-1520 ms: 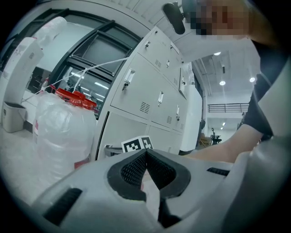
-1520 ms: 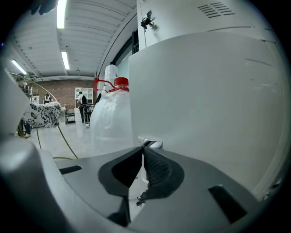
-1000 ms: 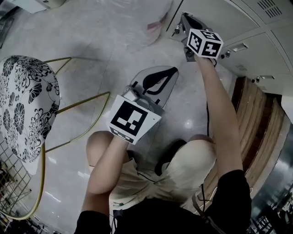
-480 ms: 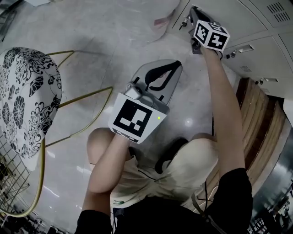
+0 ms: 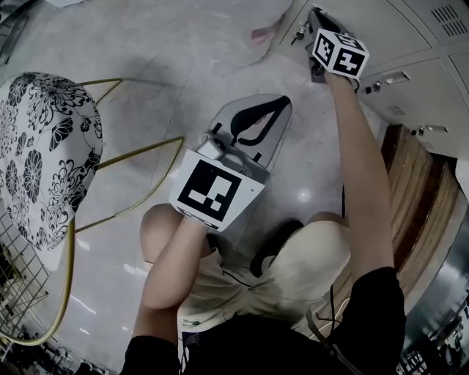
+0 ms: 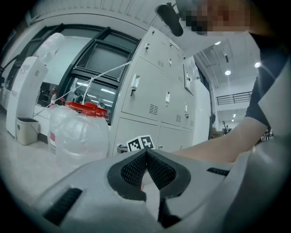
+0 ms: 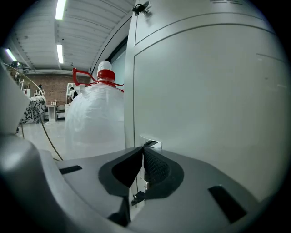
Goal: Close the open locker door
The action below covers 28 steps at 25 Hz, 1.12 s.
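Observation:
The grey locker door [image 7: 204,100] fills the right gripper view; its left edge lies close against the cabinet's frame. A small metal latch tab [image 7: 153,144] sticks out at that edge, with a key [image 7: 138,196] hanging below it. My right gripper [image 7: 143,148] is shut, its tips right at the tab, with nothing seen between the pads. In the head view it [image 5: 314,16] reaches out to the lockers [image 5: 381,29] beside the key [image 5: 299,33]. My left gripper [image 5: 281,105] is held back over the floor, shut and empty, also shown in its own view [image 6: 146,152].
A large clear water jug with a red cap [image 7: 96,113] stands on the floor left of the lockers. A floral-seated chair with a gold frame [image 5: 44,146] is at the left. Wooden slats [image 5: 410,190] lie at the right. More locker doors [image 6: 154,91] rise above.
The head view has shifted slightly. Both grippers keep their places and stay shut; the right one remains at the door's latch edge.

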### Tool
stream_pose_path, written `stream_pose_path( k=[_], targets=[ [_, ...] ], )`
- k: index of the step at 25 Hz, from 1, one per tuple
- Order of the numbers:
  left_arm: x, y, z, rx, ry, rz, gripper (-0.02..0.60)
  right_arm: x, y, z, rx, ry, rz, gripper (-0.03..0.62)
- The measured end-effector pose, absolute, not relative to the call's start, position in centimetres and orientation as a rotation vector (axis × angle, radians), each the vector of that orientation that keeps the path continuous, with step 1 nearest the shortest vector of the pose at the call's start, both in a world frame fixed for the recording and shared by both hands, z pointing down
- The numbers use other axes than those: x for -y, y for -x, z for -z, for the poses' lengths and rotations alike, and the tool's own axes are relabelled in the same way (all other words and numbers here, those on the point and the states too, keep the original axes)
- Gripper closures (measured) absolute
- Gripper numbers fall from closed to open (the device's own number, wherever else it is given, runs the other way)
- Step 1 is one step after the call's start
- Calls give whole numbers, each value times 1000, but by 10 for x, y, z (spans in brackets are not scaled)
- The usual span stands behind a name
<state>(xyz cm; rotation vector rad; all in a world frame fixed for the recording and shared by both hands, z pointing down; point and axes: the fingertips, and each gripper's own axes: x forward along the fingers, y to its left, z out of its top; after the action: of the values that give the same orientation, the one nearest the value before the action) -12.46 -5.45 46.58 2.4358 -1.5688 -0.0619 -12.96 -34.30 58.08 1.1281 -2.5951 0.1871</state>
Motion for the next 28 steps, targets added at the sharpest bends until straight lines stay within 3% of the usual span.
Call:
stream_pose_path(
  k=[28],
  targets=[
    [61, 117, -469, 1547, -2493, 103, 565, 318, 112, -566, 2596, -1092, -216, 557]
  ],
)
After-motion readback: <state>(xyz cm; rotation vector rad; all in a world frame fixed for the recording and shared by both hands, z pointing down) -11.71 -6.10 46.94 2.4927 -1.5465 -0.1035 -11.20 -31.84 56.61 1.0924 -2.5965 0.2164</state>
